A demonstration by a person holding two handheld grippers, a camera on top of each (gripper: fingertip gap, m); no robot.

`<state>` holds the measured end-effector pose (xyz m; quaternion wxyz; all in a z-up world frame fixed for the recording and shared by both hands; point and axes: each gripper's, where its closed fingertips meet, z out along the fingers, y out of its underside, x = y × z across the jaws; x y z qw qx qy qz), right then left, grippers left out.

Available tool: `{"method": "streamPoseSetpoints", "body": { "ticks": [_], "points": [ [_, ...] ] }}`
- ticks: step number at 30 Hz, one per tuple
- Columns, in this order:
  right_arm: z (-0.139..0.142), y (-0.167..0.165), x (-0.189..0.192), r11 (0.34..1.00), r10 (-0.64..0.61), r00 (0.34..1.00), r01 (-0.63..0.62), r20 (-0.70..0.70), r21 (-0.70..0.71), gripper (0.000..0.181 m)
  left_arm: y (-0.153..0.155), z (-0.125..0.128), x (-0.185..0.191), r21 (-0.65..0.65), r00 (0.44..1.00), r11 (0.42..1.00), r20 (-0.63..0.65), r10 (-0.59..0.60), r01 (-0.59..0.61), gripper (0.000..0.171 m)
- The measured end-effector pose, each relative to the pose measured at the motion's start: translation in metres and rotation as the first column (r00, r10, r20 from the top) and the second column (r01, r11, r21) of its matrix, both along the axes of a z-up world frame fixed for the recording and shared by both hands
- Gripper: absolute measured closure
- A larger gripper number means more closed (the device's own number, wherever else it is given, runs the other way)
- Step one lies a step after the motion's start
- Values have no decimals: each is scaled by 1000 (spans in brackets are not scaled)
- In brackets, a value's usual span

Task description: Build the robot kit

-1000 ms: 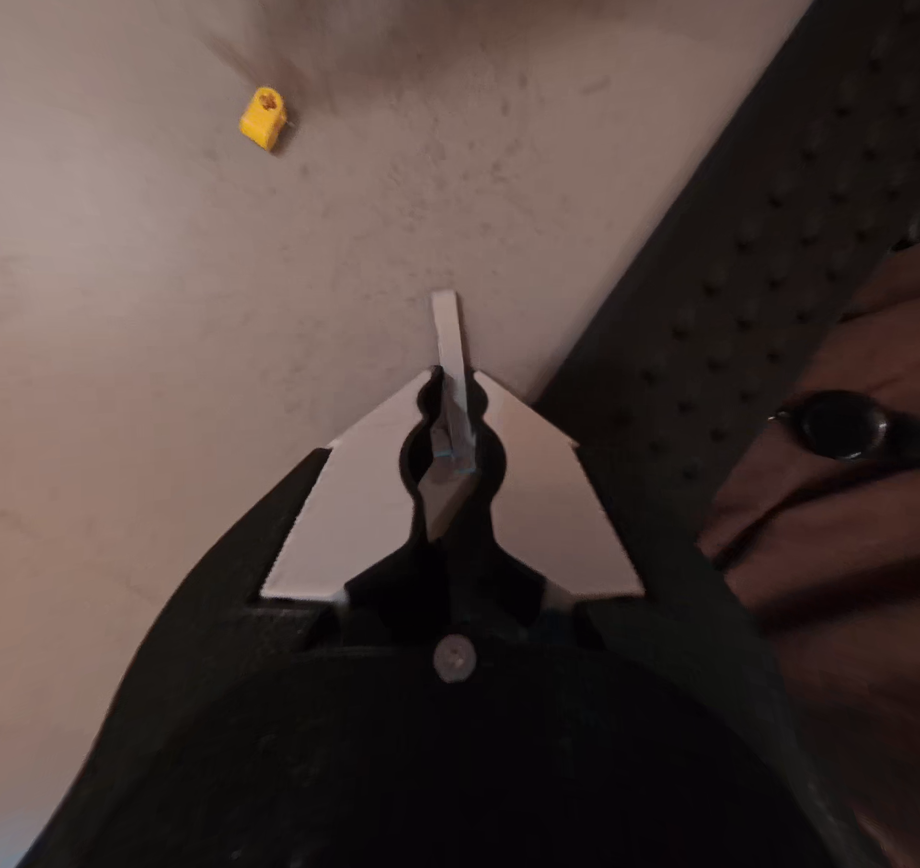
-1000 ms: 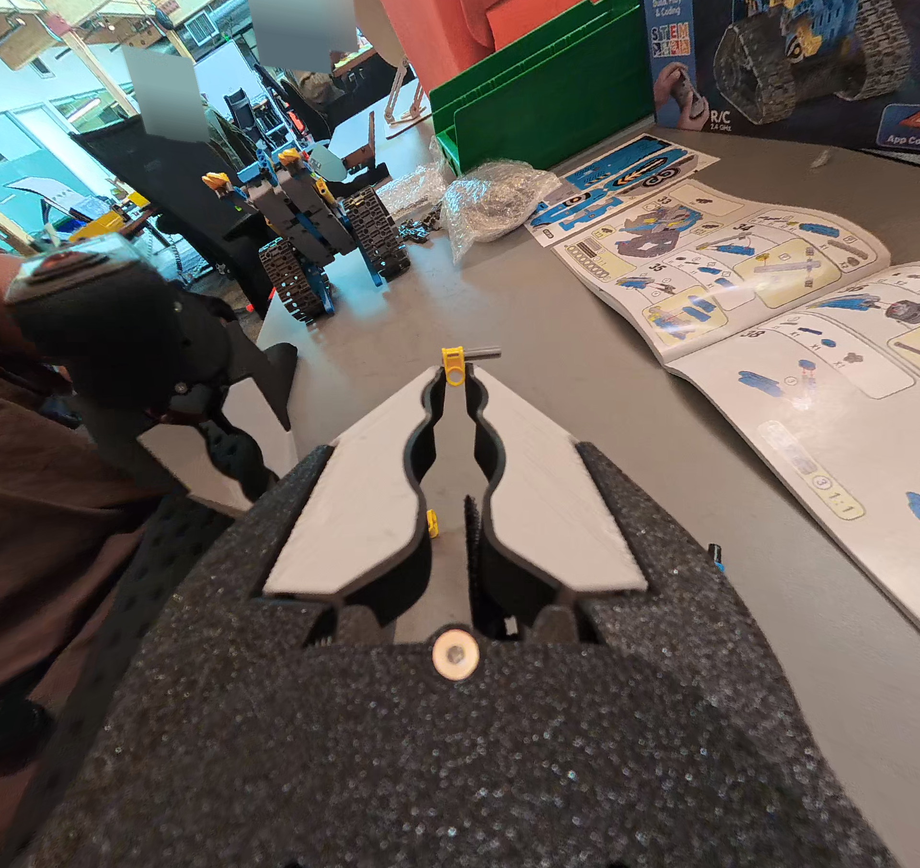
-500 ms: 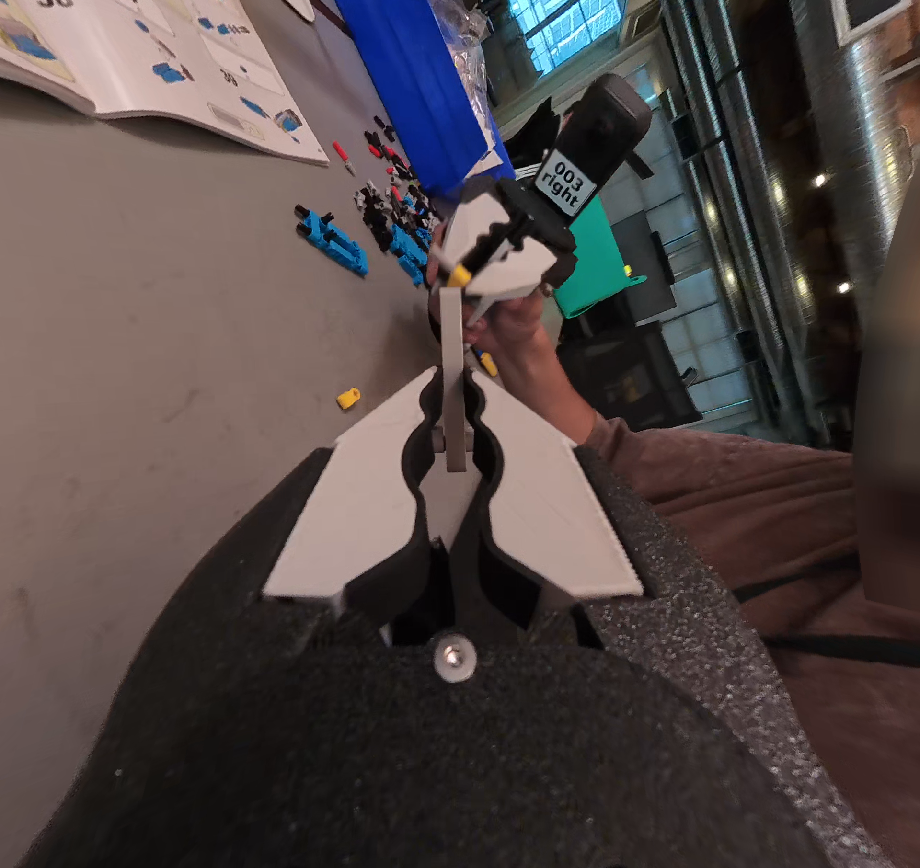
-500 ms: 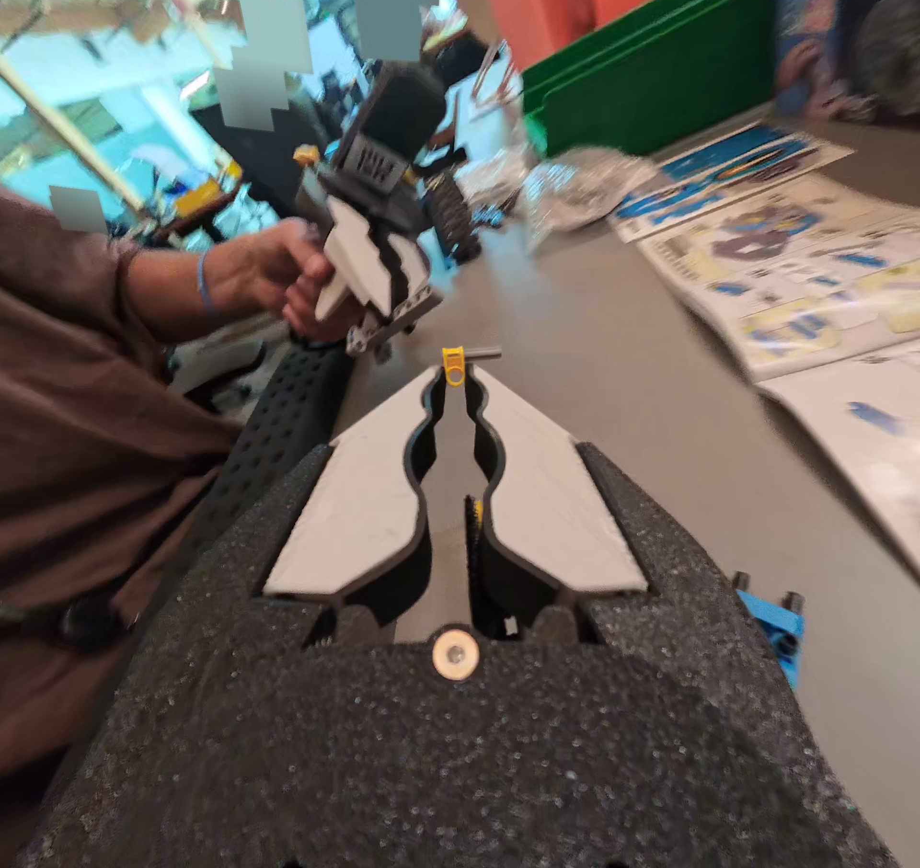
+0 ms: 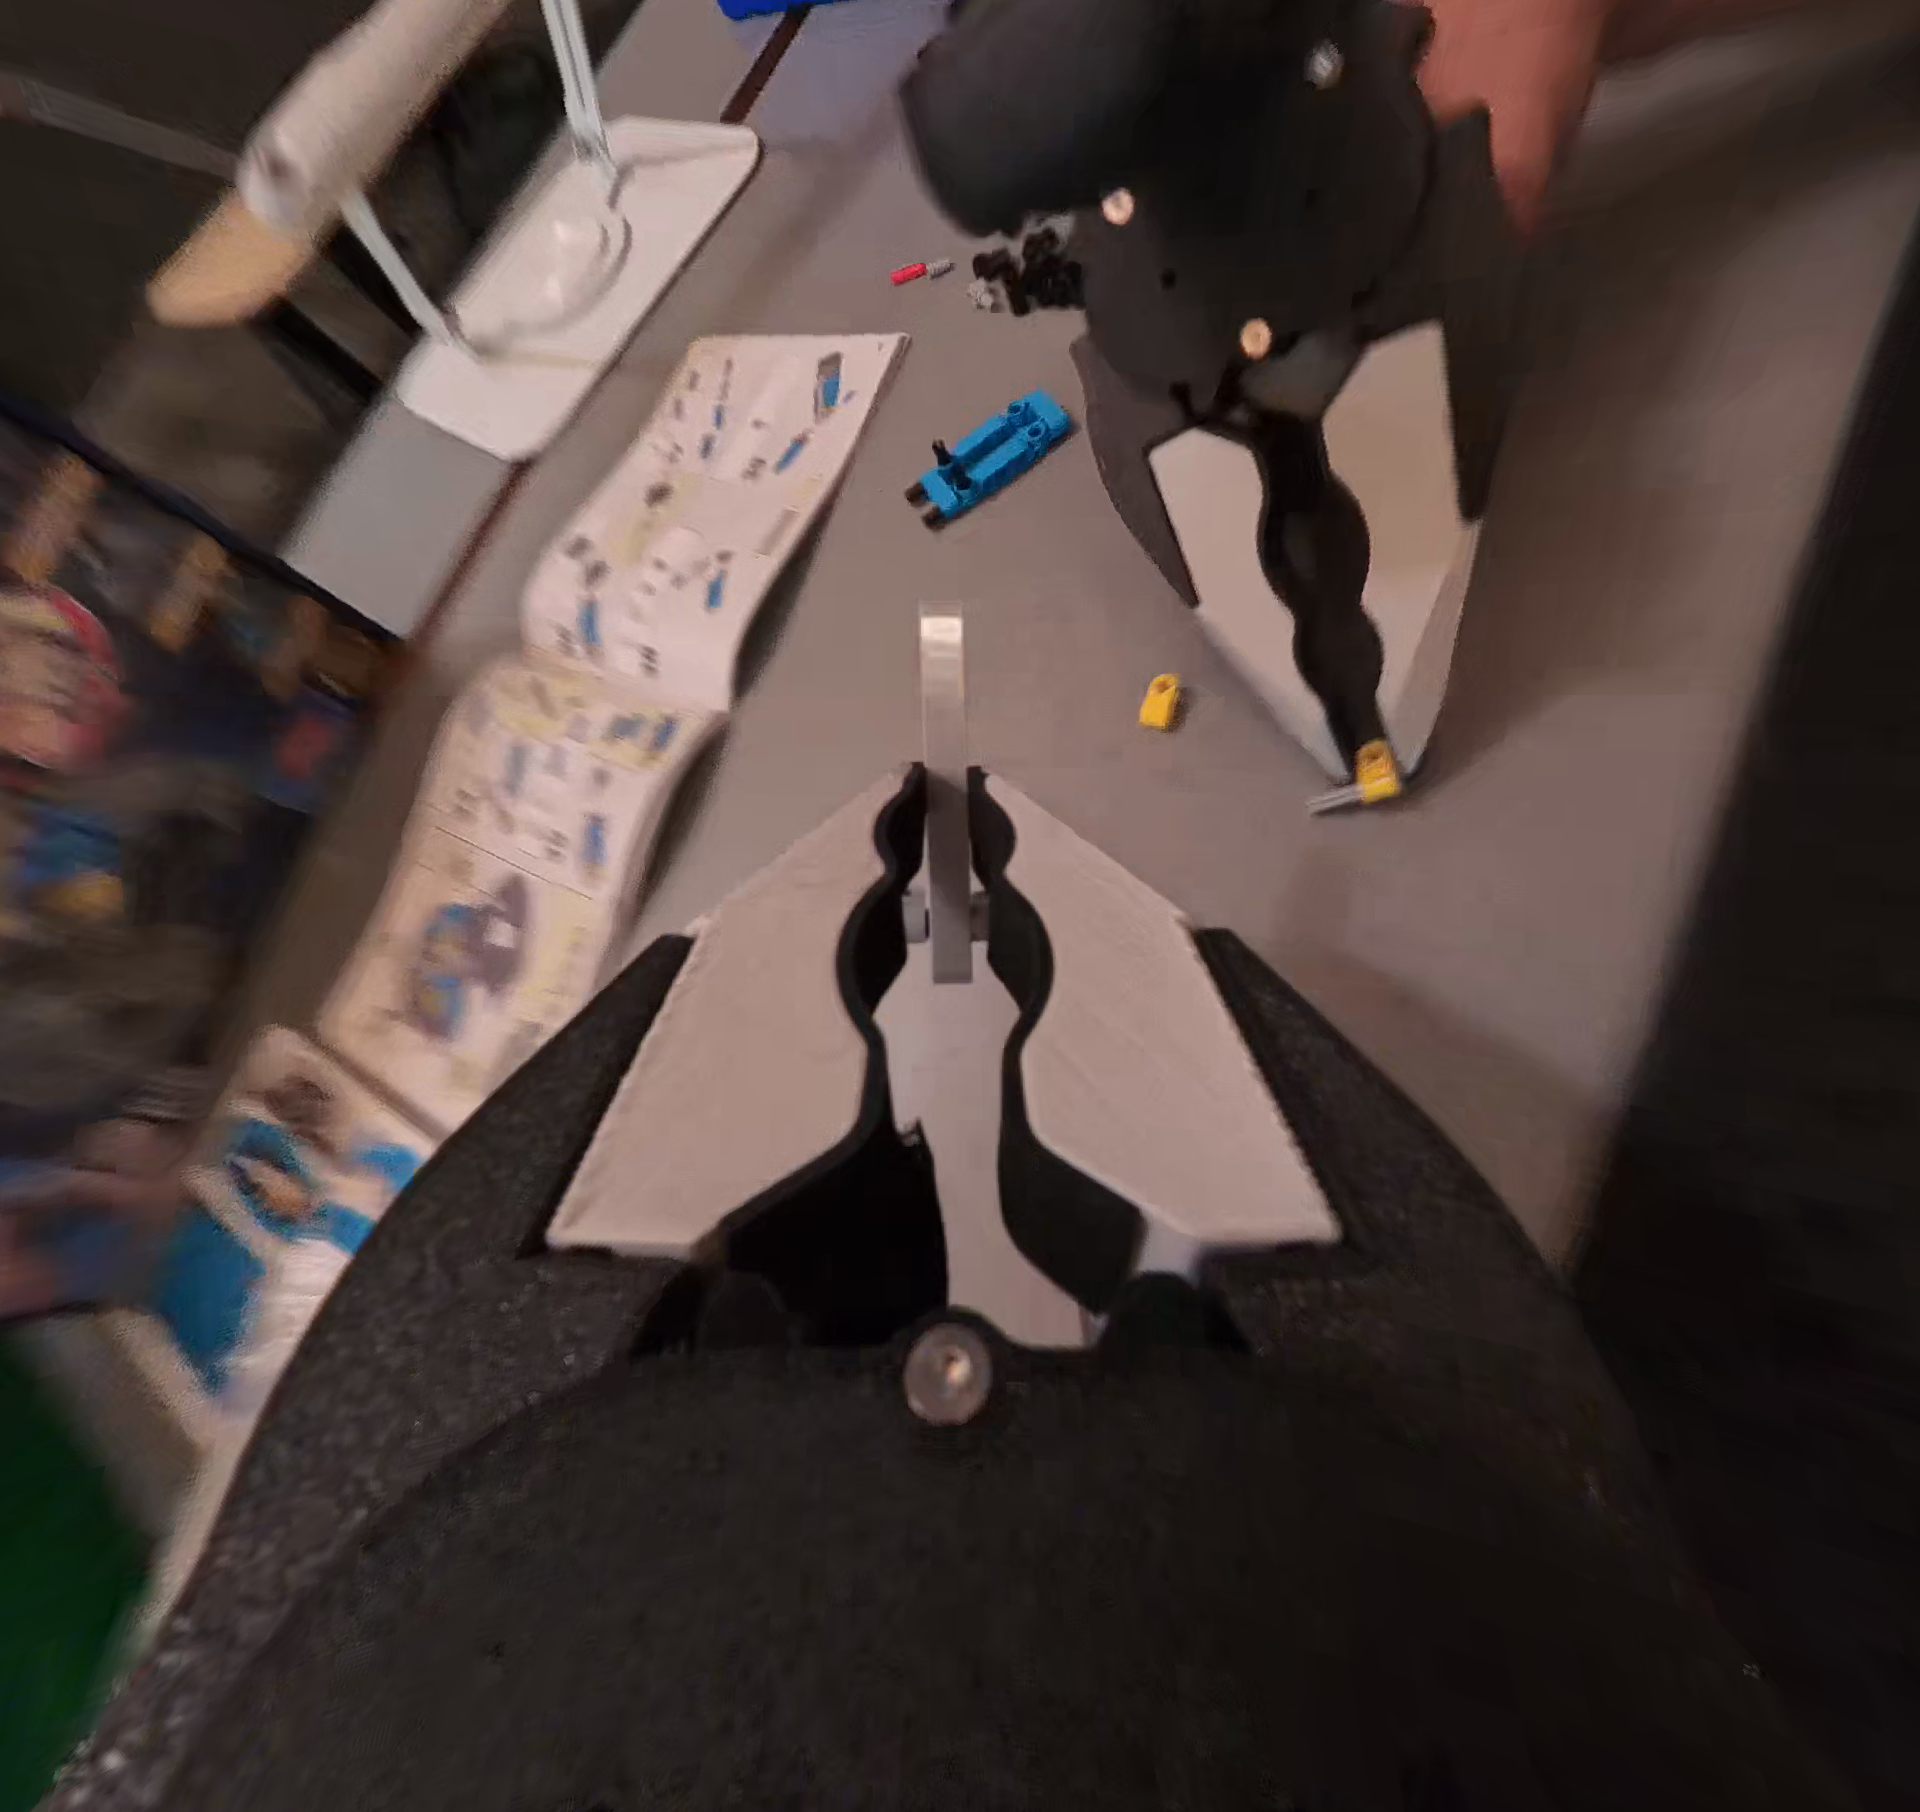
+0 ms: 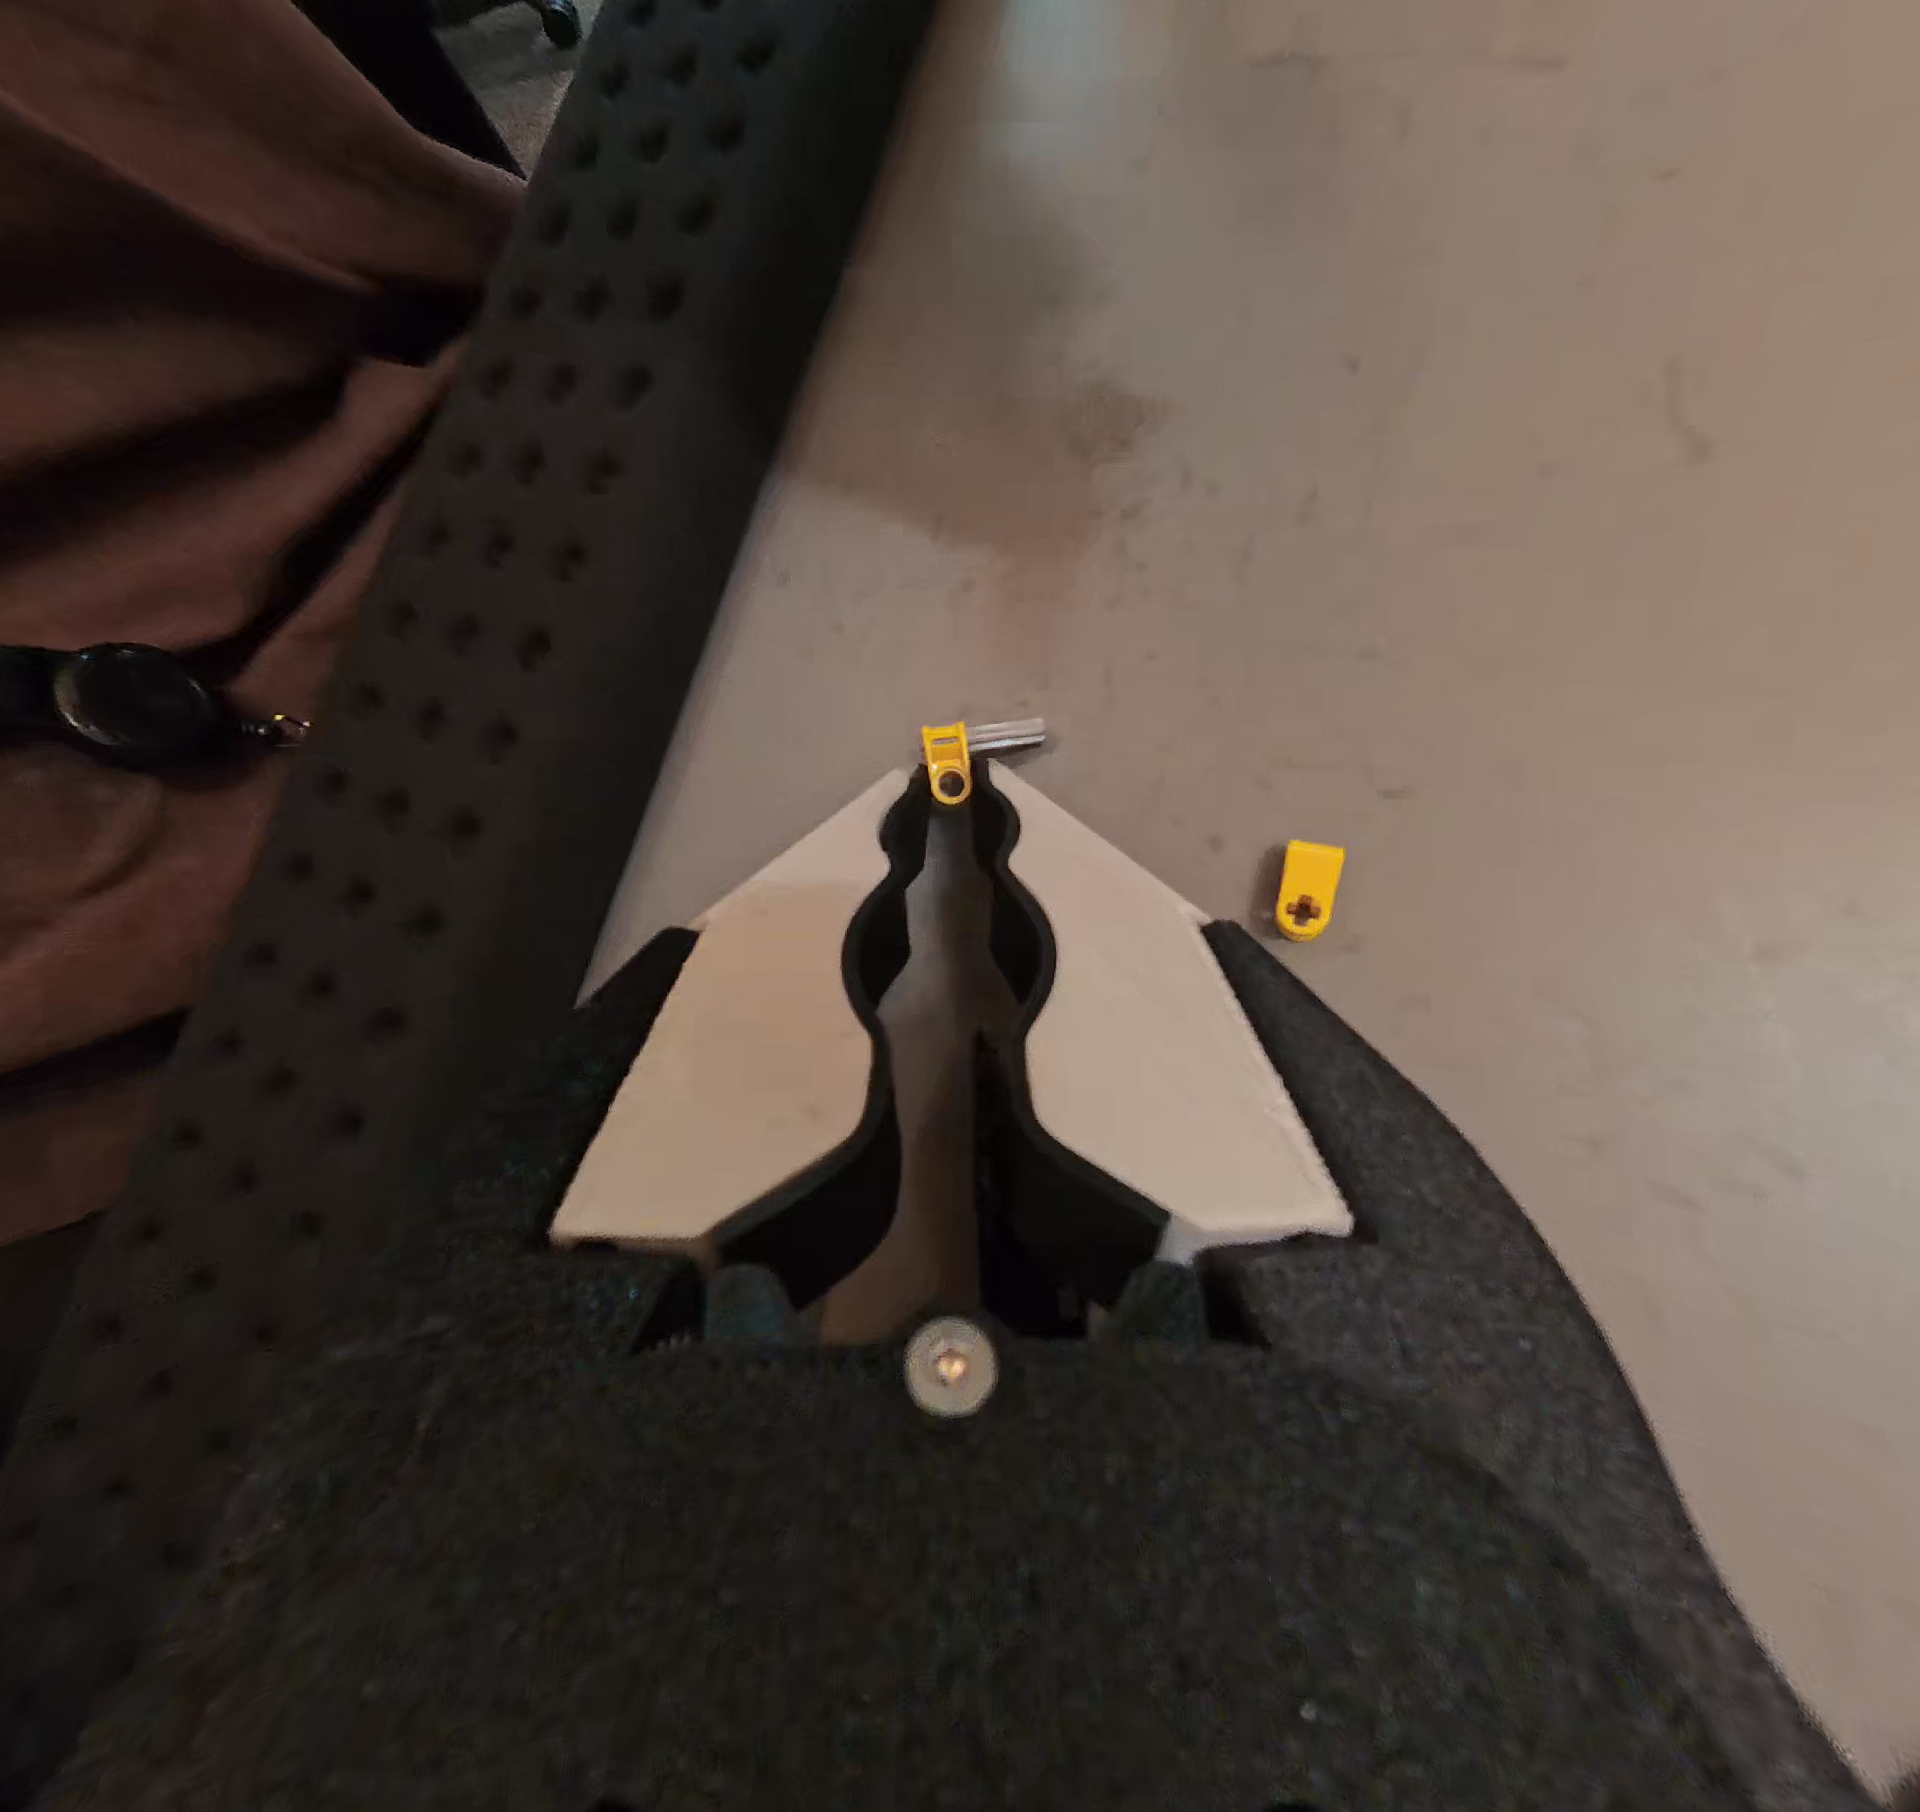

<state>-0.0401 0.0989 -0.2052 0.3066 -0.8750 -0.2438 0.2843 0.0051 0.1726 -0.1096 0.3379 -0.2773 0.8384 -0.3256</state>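
Swung down since the earlier frame, the right hand-held gripper (image 6: 948, 783) pinches a small, rigid, slippery yellow plastic connector with grey axle (image 6: 948, 768) just above the grey table (image 6: 1455, 412), while the left hand-held gripper (image 5: 943, 775) clamps a stiff flat grey plastic beam (image 5: 942, 713) by its lower part

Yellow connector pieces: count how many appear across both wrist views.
2. One yellow connector sits pinched at the right gripper tips with a grey axle; another yellow connector lies loose on the table. Others may be hidden.
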Motion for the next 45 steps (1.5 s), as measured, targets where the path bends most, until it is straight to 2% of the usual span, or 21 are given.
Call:
{"method": "streamPoseSetpoints", "body": {
  "ticks": [2, 4, 7, 10, 15, 16, 20, 22, 25, 27, 29, 30, 32, 33, 34, 35, 37, 39, 40, 42, 45],
  "points": [
    [3, 2, 2, 1000, -23, 1000, 23, -21, 5, 161, -8, 4, -2, 158, 991, 985, 105, -80, 62, 165],
    [16, 8, 10, 996, -89, 992, 90, -93, 12, 151, -14, 3, -5, 345, 973, 933, 163, -166, 101, 165],
    [60, 21, 22, 975, -173, 933, 207, -314, 77, 140, -15, 1, -4, 653, 916, 753, 249, -313, 79, 164],
    [93, 32, 33, 928, -204, 910, 298, -361, 225, 140, -19, -7, -5, 789, 866, 609, 250, -432, 76, 164],
    [92, 43, 30, 886, -260, 948, 310, -183, 346, 155, -16, -9, 0, 796, 863, 603, 269, -426, 49, 164],
    [94, 46, 36, 866, -296, 942, 335, -159, 370, 171, -15, -7, 1, 788, 863, 615, 286, -416, 35, 165],
    [97, 51, 48, 829, -373, 920, 389, -121, 403, 172, -13, -1, 5, 762, 871, 648, 327, -365, -14, 165],
    [94, 52, 47, 832, -383, 917, 393, -106, 391, 165, -12, -3, 5, 787, 863, 617, 324, -387, -19, 165],
    [90, 53, 48, 839, -401, 911, 407, -95, 362, 174, -10, -2, 8, 818, 850, 573, 336, -405, -50, 165],
    [96, 56, 54, 812, -438, 893, 442, -101, 382, 174, -6, 5, 13, 795, 847, 597, 389, -362, -110, 165],
    [102, 60, 63, 766, -503, 859, 493, -93, 412, 174, -3, 11, 17, 705, 869, 691, 432, -241, -159, 162],
    [104, 62, 70, 733, -544, 835, 523, -86, 435, 174, -5, 17, 16, 611, 874, 772, 457, -164, -174, 156],
    [110, 63, 81, 676, -601, 794, 569, -97, 468, 174, -12, 32, 13, 287, 887, 933, 457, 64, -216, 148],
    [115, 63, 85, 644, -621, 776, 585, -109, 493, 174, -13, 37, 13, 64, 893, 966, 403, 203, -249, 149],
    [122, 62, 84, 620, -618, 775, 581, -128, 527, 174, -13, 38, 14, -170, 901, 944, 289, 323, -284, 150],
    [129, 62, 83, 592, -618, 774, 573, -137, 567, 174, -13, 37, 16, -385, 907, 868, 148, 394, -314, 150],
    [150, 58, 79, 504, -629, 766, 534, -136, 679, 174, -18, 50, 19, -742, 930, 607, -58, 364, -284, 146],
    [160, 56, 74, 456, -660, 747, 483, -80, 748, 174, -19, 72, 18, -911, 953, 360, -98, 286, -202, 143],
    [163, 56, 71, 442, -670, 741, 456, -55, 772, 174, -21, 78, 17, -939, 961, 293, -101, 257, -178, 143],
    [169, 54, 66, 419, -674, 738, 430, -43, 800, 174, -25, 85, 16, -959, 969, 234, -105, 222, -157, 144],
    [172, 54, 62, 411, -677, 735, 418, -36, 810, 174, -23, 88, 17, -961, 965, 235, -84, 249, -144, 164]
  ]
}}
